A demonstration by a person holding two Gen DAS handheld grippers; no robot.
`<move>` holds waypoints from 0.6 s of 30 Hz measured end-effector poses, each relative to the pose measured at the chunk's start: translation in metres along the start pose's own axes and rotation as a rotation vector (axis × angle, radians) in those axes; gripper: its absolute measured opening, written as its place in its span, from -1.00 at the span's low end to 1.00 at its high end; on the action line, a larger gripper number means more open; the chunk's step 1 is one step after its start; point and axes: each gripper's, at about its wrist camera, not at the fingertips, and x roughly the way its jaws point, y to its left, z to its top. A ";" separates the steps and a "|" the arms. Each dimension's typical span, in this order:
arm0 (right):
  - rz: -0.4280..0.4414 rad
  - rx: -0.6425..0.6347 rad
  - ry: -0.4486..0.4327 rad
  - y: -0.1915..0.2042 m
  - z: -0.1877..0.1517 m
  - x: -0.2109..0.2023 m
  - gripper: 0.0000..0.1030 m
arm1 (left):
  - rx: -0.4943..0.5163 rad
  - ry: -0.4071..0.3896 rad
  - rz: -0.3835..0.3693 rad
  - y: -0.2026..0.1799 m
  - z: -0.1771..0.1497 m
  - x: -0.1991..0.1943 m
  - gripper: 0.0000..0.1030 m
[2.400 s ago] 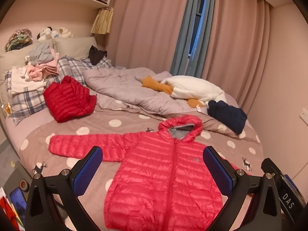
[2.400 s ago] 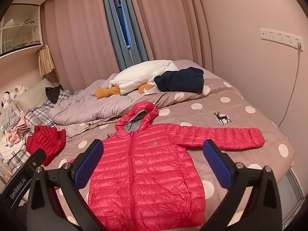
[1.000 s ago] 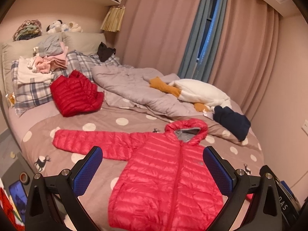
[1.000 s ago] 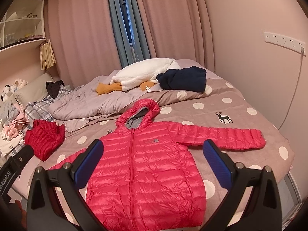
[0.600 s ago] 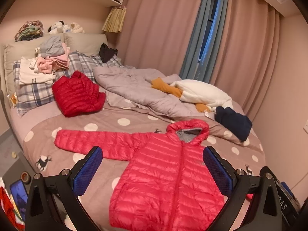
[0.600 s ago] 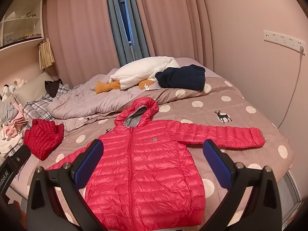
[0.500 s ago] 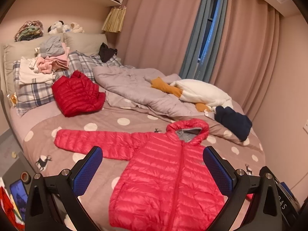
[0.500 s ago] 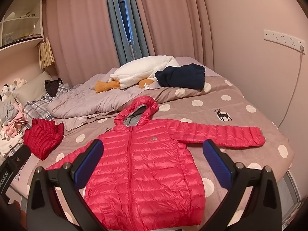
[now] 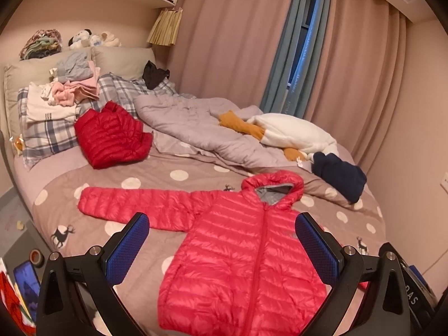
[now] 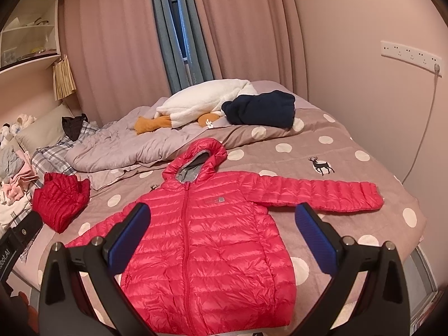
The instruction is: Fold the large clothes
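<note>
The other gripper's body shows at the edge of each wrist view, and its white lettering is cut off: "DAS" in the left view, "oot.AI" in the right. A small dark logo sits on the chest of the pink hooded puffer jacket (image 9: 246, 263) (image 10: 207, 240), too small to read.

The jacket lies flat and zipped, front up, on a bed (image 9: 179, 175) (image 10: 361, 155) covered in taupe bedding with white dots and deer prints. Both sleeves stretch straight out to the sides and the hood points toward the curtains (image 10: 246, 25). The left gripper (image 9: 222, 249) and right gripper (image 10: 222, 240) both hover over the lower half of the jacket with fingers spread wide, holding nothing.

Farther up the bed lie a folded red puffer jacket (image 9: 112, 137) (image 10: 60, 198), a rumpled grey duvet (image 9: 196, 123), a white and orange plush toy (image 9: 291, 134) (image 10: 201, 100) and a dark navy garment (image 9: 338, 173) (image 10: 260, 109). Stacked clothes (image 9: 70, 89) rest on plaid pillows (image 9: 47, 134) by the headboard.

A socket strip (image 10: 411, 54) with a trailing cable hangs on the pink wall beside the bed. The jacket's hem lies near the bed's close edge, and one sleeve cuff reaches near the side edge by the wall. Bare bedding surrounds the jacket on all sides.
</note>
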 end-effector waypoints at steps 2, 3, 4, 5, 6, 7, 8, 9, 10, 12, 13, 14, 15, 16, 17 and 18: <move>-0.001 -0.005 0.002 0.000 0.000 0.000 1.00 | -0.001 0.003 -0.001 -0.001 -0.001 0.000 1.00; 0.000 -0.005 0.004 0.000 -0.001 0.000 1.00 | 0.000 0.010 -0.005 -0.002 -0.001 0.001 1.00; 0.003 -0.004 0.005 0.000 0.000 0.001 1.00 | 0.002 0.014 -0.009 -0.002 -0.001 0.002 1.00; 0.009 -0.003 0.004 0.000 0.000 0.001 1.00 | 0.004 0.019 -0.014 -0.003 -0.002 0.002 1.00; 0.014 -0.002 0.004 -0.001 0.001 0.002 1.00 | 0.006 0.021 -0.016 -0.004 -0.002 0.002 1.00; 0.014 -0.003 0.004 -0.001 0.000 0.002 1.00 | 0.007 0.019 -0.015 -0.004 -0.002 0.001 1.00; 0.014 -0.005 0.004 -0.001 0.001 0.003 1.00 | 0.008 0.016 -0.013 -0.004 -0.002 0.001 1.00; 0.014 -0.007 0.004 -0.001 0.001 0.003 1.00 | 0.010 0.012 -0.010 -0.005 -0.003 0.000 1.00; 0.015 -0.008 0.005 0.000 0.000 0.003 1.00 | 0.010 0.011 -0.010 -0.004 -0.002 0.000 1.00; 0.017 -0.007 0.006 -0.001 0.000 0.003 1.00 | 0.012 0.012 -0.017 -0.005 -0.002 0.002 1.00; 0.018 -0.004 0.006 -0.002 0.000 0.003 1.00 | 0.012 0.016 -0.021 -0.004 -0.002 0.003 1.00; 0.019 0.000 0.007 -0.003 0.000 0.003 1.00 | 0.013 0.023 -0.025 -0.004 -0.002 0.004 1.00; 0.019 0.003 0.009 -0.005 0.000 0.004 1.00 | 0.014 0.031 -0.023 -0.004 -0.002 0.006 1.00; 0.020 0.007 0.012 -0.006 -0.001 0.004 1.00 | 0.015 0.036 -0.018 -0.003 -0.003 0.008 1.00; 0.020 0.010 0.013 -0.006 -0.001 0.005 1.00 | 0.016 0.037 -0.012 -0.003 -0.003 0.009 1.00; 0.017 0.013 0.014 -0.007 -0.001 0.006 1.00 | 0.019 0.031 -0.005 -0.002 -0.004 0.009 1.00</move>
